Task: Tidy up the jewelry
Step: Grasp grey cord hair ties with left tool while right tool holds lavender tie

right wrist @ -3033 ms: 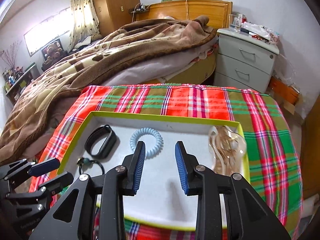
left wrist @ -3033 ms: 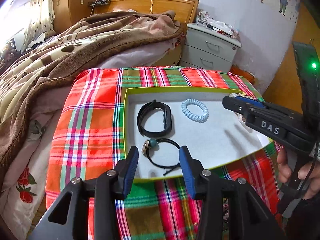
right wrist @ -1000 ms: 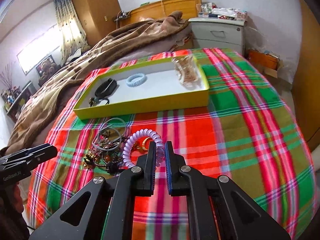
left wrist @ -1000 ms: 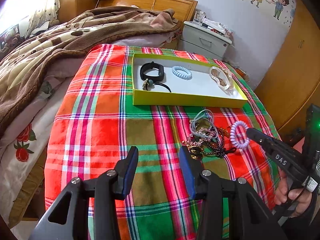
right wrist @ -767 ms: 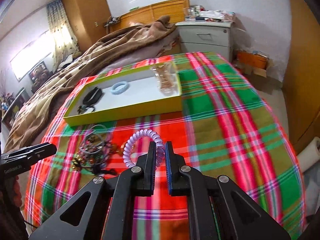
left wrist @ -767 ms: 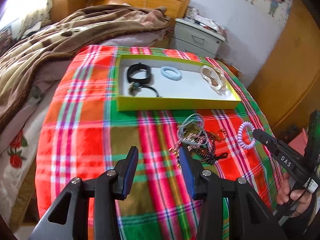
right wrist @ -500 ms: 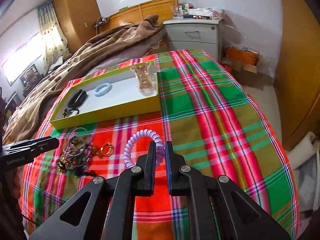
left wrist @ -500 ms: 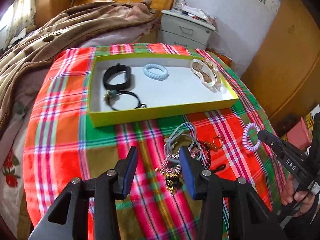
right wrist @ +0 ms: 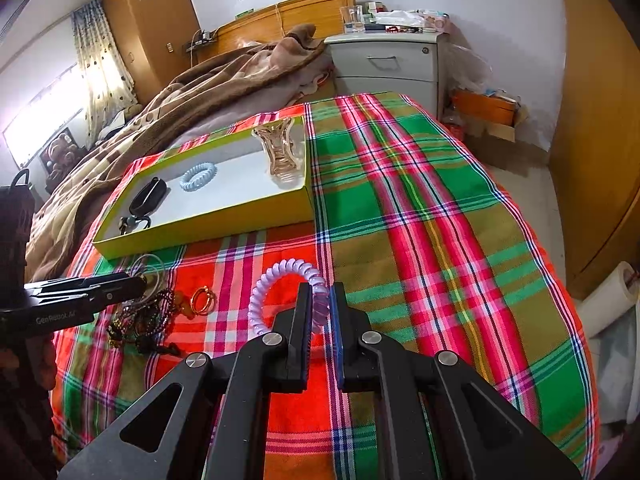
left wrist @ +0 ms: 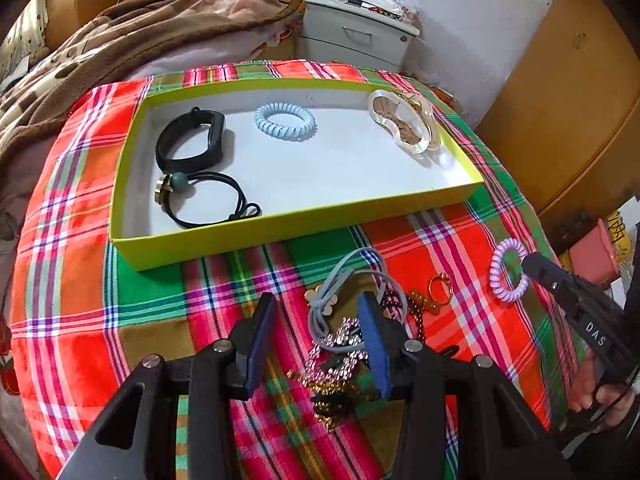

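- Since three seconds earlier both grippers had pulled back from over the tray point(left wrist: 288, 226) to the near part of the checked cloth point(left wrist: 80, 280), where the loose jewelry lay.
- By then the right gripper point(right wrist: 320, 312) had a purple coil hair tie point(right wrist: 280, 276) pinched between its pads, lifted clear of the cloth – its jaws nearly closed, with only the thickness of the coil between them.
- The left gripper point(left wrist: 316, 344) hung just above the tangled pile point(left wrist: 348, 340) of grey elastic loops, beaded strands and chain, with a gold ring point(left wrist: 440, 284) lying beside it; its jaws stood wide apart and held nothing, and I could not tell whether the pads touched the pile.
- Inside the tray lay a black band point(left wrist: 192, 140), a blue coil tie point(left wrist: 285, 121), a black cord with a green bead point(left wrist: 200, 196) and a clear hair clip point(left wrist: 404, 124), each well apart from the others.
- The step in hand looked like sorting the pile into the tray piece by piece: the purple tie was picked and ready to carry over, probably to a bare spot near the blue one.
- Next the left jaws would need to settle on a single strand – the pieces were knotted together, so a careless pinch could drag several up at once.
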The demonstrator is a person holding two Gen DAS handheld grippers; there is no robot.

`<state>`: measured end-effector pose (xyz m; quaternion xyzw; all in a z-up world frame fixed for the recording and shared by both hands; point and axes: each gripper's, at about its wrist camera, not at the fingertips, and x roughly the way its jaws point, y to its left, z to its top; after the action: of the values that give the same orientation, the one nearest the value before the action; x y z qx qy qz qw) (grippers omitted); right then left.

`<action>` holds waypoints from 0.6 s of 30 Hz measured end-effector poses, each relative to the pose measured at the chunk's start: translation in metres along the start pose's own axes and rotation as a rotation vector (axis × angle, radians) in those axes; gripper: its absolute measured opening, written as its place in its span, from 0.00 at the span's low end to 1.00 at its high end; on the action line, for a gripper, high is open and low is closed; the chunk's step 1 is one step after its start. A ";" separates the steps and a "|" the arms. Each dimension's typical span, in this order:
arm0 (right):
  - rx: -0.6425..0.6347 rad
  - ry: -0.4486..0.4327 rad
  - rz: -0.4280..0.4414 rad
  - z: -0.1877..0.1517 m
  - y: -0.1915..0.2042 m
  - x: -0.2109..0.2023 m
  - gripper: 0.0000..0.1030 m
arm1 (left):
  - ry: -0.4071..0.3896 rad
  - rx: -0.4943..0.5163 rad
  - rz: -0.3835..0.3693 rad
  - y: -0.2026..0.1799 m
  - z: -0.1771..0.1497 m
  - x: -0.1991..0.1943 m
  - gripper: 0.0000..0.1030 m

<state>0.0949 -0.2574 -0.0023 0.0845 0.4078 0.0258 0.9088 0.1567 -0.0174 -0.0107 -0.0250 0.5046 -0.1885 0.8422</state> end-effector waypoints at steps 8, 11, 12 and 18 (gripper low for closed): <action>-0.001 0.003 0.000 0.000 0.002 0.004 0.09 | -0.005 -0.007 -0.012 0.005 0.002 0.001 0.25; -0.001 0.006 -0.002 0.000 0.002 0.005 0.09 | -0.003 -0.003 -0.014 0.006 0.001 0.001 0.15; 0.000 0.005 -0.004 0.000 0.001 0.004 0.09 | -0.003 -0.005 -0.012 0.007 0.000 0.001 0.15; -0.006 0.015 0.009 -0.001 -0.004 0.001 0.09 | -0.026 -0.026 -0.013 0.012 -0.003 -0.006 0.12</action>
<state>0.0953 -0.2607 -0.0044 0.0835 0.4141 0.0316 0.9059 0.1551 -0.0034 -0.0097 -0.0418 0.4959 -0.1872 0.8469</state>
